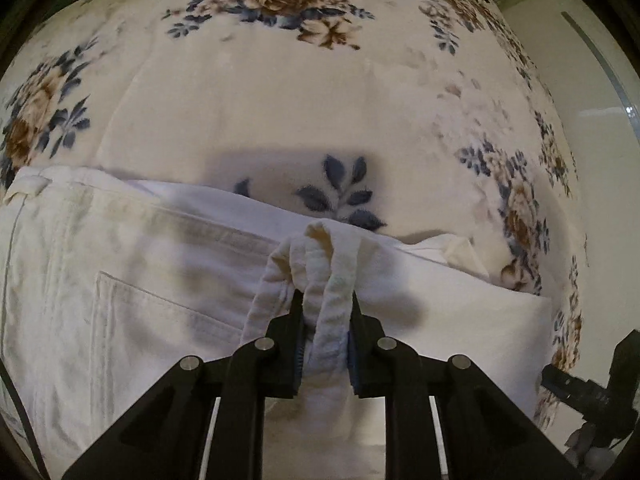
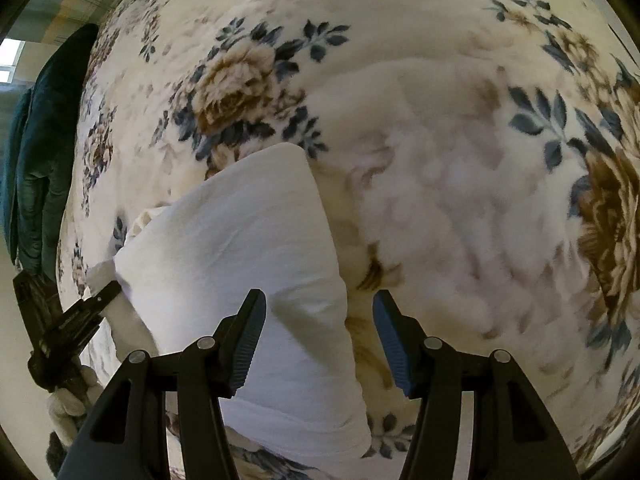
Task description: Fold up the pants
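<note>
White cotton pants (image 1: 168, 288), folded into a broad pad with a patch pocket (image 1: 160, 320) uppermost, lying on a cream fleece blanket (image 1: 280, 92) printed with brown roses and blue leaves. Left gripper (image 1: 325, 312) closed on a bunched roll of the hem ends (image 1: 320, 264), cloth pinched between both pads and spilling forward over the pad's far edge. In the right wrist view, right gripper (image 2: 319, 316) wide open and holding nothing, left pad (image 2: 248, 340) above the white cloth (image 2: 240, 240), right pad (image 2: 394, 344) above bare blanket (image 2: 460, 208), so straddling the right-hand border of the folded pad. Long axis of the folded pad running left to right across the left wrist view; seen from the right gripper, the same pad stretching from near to far, ending in a rounded corner (image 2: 296, 156) pointing far. Left gripper (image 2: 92, 304) visible at the left margin of the right wrist view, gripping the pad's left edge there; right gripper (image 1: 580, 388) likewise at the right margin of the left wrist view. Judged relation for the coming move: cloth directly below and just left of the open right gripper, nearer to it than to any other free tool; a short drop and closure likely enough to take the border. Dark green cushions (image 2: 36, 168) far left, clear of the work.
</note>
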A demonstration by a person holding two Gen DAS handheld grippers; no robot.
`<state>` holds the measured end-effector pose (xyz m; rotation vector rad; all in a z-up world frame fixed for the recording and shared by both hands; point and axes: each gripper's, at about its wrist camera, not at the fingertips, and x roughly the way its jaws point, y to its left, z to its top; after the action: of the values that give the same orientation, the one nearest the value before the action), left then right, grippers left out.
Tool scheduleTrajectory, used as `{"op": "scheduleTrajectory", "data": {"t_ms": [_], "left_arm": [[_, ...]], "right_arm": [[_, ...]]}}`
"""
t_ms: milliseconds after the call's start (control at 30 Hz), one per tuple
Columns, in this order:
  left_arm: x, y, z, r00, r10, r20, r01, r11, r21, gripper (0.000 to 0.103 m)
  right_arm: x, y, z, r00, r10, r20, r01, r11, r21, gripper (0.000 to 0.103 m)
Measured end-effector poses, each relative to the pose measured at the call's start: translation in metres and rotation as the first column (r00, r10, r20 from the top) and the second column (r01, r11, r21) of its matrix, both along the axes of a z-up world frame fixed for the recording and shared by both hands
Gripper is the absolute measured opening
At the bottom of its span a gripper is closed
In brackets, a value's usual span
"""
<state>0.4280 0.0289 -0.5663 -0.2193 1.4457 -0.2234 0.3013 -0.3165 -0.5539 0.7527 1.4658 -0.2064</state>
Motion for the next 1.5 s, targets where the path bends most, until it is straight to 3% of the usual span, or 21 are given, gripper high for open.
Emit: {"op": "scheduleTrajectory", "data": {"t_ms": [133,233,300,367,433,533,633,733,833,967,1033,1133,1167,1200,1300,1367,1500], "left_arm": [[-0.008,0.008,0.003,0.999,0.034,-0.02,-0.034,0.999,-0.018,0.015],[-0.019,0.022,0.008,0.997,0.069,-0.033,-0.07,0.997,-0.028,0.015],[-0.024,0.032,0.01,0.996,0.081,-0.043,-0.082,0.996,-0.034,0.015],[-0.024,0.034,0.006,0.995,0.079,-0.054,-0.081,0.996,-0.027,0.019],[-0.022,0.035,0.006,0.995,0.076,-0.066,-0.076,0.997,0.004,0.036],[-0.024,0.04,0.019,0.996,0.074,-0.051,-0.07,0.995,0.072,0.051],[-0.033,0.052,0.038,0.993,0.112,-0.032,-0.106,0.984,0.144,0.056],[-0.04,0.056,0.066,0.983,0.176,0.041,-0.181,0.963,0.202,0.056],[-0.034,0.036,0.077,0.982,0.159,0.1,-0.174,0.969,0.173,0.059],[-0.011,-0.002,0.037,0.998,0.059,0.039,-0.066,0.975,0.211,0.06],[-0.005,-0.009,0.005,1.0,0.018,-0.023,-0.011,0.961,0.275,0.061],[-0.002,0.0,-0.013,0.998,0.028,-0.058,-0.012,0.967,0.254,0.064],[-0.003,0.004,-0.009,0.998,0.037,-0.057,-0.022,0.969,0.246,0.064],[-0.006,0.007,-0.003,0.998,0.043,-0.05,-0.029,0.97,0.242,0.064],[-0.026,0.013,0.022,1.0,0.03,-0.009,-0.027,0.966,0.256,0.064],[-0.047,0.017,0.034,1.0,0.026,-0.007,-0.023,0.967,0.252,0.064],[-0.086,0.007,0.046,1.0,-0.007,-0.012,0.01,0.958,0.286,0.065]], "right_arm": [[0.008,-0.003,-0.006,1.0,0.018,0.015,-0.018,1.0,0.007,0.059],[0.015,-0.008,-0.02,1.0,0.013,0.009,-0.013,0.998,0.062,0.058],[0.021,-0.009,-0.024,0.999,0.013,0.046,-0.017,0.995,0.095,0.034],[0.032,-0.005,-0.021,0.996,0.062,0.058,-0.065,0.997,0.041,0.022],[0.04,-0.001,-0.021,0.992,0.116,0.056,-0.115,0.993,-0.014,0.021],[0.052,0.004,-0.028,0.982,0.187,-0.012,-0.187,0.982,-0.034,0.022],[0.055,0.0,-0.013,0.988,0.153,-0.009,-0.153,0.988,-0.027,0.025],[0.059,0.012,0.011,0.987,0.142,0.08,-0.141,0.99,-0.018,0.034],[0.079,0.049,0.02,0.968,0.206,0.146,-0.213,0.977,0.032,0.036],[0.11,0.094,-0.004,0.949,0.276,0.15,-0.293,0.95,0.106,0.036],[0.12,0.105,-0.02,0.944,0.316,0.1,-0.322,0.945,0.055,0.035],[0.125,0.102,-0.035,0.948,0.315,0.043,-0.314,0.949,-0.026,0.013],[0.125,0.098,-0.035,0.952,0.303,0.035,-0.303,0.953,-0.022,0.012],[0.124,0.096,-0.032,0.955,0.294,0.04,-0.293,0.956,-0.009,0.013],[0.111,0.092,-0.011,0.954,0.294,0.054,-0.294,0.956,0.0,0.028],[0.093,0.088,0.007,0.958,0.275,0.079,-0.276,0.961,0.008,0.059],[0.035,0.083,0.032,0.973,0.209,0.1,-0.21,0.978,0.0,0.063]]}}
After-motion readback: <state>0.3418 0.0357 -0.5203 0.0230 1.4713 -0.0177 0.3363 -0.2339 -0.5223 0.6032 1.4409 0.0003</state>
